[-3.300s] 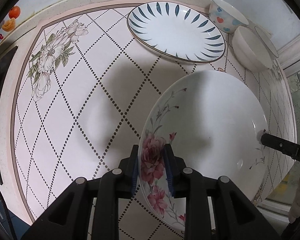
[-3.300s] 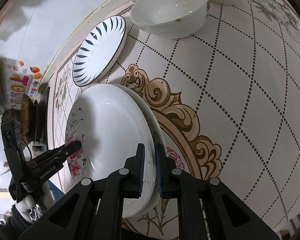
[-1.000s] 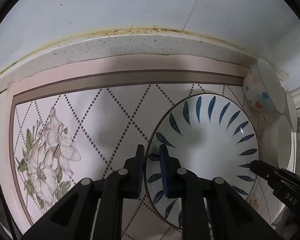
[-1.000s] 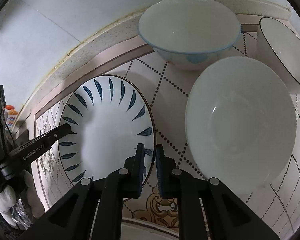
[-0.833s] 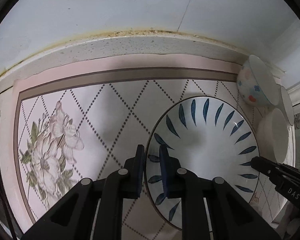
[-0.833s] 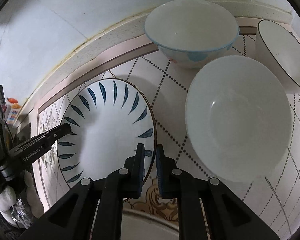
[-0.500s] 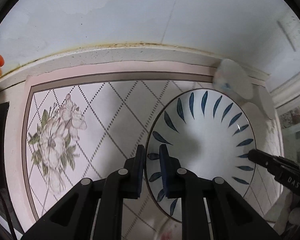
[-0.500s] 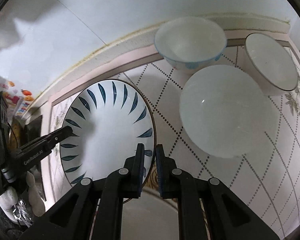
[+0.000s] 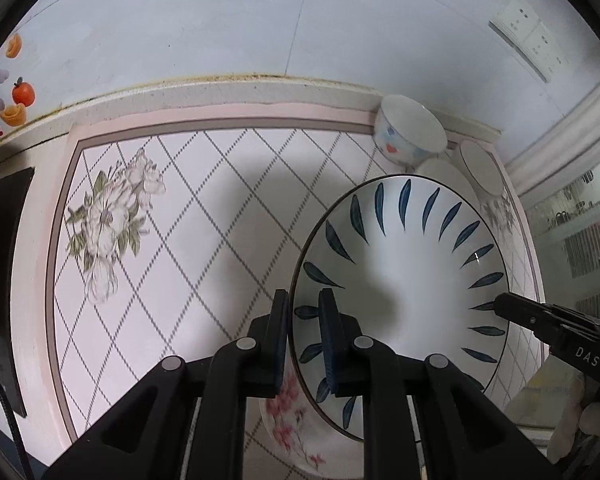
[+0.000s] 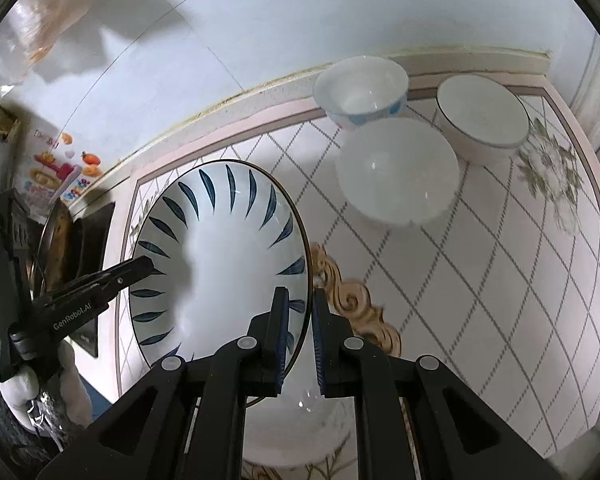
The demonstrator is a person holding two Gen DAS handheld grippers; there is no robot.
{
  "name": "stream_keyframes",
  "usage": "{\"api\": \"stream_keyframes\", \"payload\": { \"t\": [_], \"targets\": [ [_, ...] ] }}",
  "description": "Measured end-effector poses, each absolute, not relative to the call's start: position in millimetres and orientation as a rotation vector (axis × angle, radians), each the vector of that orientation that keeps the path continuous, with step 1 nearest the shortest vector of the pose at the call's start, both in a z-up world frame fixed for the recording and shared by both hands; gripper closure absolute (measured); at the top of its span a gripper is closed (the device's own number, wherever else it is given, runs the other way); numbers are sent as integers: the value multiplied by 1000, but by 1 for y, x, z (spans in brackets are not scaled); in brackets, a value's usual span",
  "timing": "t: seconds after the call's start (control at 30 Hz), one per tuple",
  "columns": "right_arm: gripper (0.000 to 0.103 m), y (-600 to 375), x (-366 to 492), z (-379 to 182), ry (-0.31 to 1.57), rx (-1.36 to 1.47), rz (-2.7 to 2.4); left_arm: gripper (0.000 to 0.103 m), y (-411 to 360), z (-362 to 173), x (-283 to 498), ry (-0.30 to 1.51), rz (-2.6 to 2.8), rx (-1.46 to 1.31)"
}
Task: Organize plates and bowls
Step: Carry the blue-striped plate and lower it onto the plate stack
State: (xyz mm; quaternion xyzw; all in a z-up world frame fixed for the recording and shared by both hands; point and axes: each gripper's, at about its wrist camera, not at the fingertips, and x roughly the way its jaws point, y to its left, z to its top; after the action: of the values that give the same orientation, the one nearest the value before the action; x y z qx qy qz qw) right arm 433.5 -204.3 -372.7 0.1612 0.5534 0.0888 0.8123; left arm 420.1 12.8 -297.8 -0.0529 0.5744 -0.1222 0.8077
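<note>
Blue-leaf plate (image 9: 400,280) hangs above the tiled surface (image 9: 188,240), gripped at opposite rims by both claws. Left claw (image 9: 303,340) is clenched on the plate's left edge, one pad on each face; right claw (image 10: 298,336) is clenched on its right edge the same way. Directly beneath the plate, partly hidden by it, lies the pink-flower plate (image 9: 296,436) on the surface. Beyond the plate, near the back wall, stand three bowls: a dotted bowl (image 10: 360,90) against the wall, a plain white bowl (image 10: 398,170) in front of it, and a dark-rimmed bowl (image 10: 482,114) beside them, all well apart from the held plate.
</note>
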Motion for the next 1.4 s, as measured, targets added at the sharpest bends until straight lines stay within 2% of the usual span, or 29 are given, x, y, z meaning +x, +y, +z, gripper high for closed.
{"api": "stream_keyframes", "payload": {
  "t": [0.53,0.83,1.4],
  "targets": [
    [90,-201,388,-434,1292,347,231,90,7,-360,384,1364,-205,-58],
    [90,-203,388,-459,1344,340,225,90,-3,-368,382,1370,-189,-4],
    [87,-211,390,-467,1374,454,222,89,-4,-376,381,1381,-185,3]
  ]
}}
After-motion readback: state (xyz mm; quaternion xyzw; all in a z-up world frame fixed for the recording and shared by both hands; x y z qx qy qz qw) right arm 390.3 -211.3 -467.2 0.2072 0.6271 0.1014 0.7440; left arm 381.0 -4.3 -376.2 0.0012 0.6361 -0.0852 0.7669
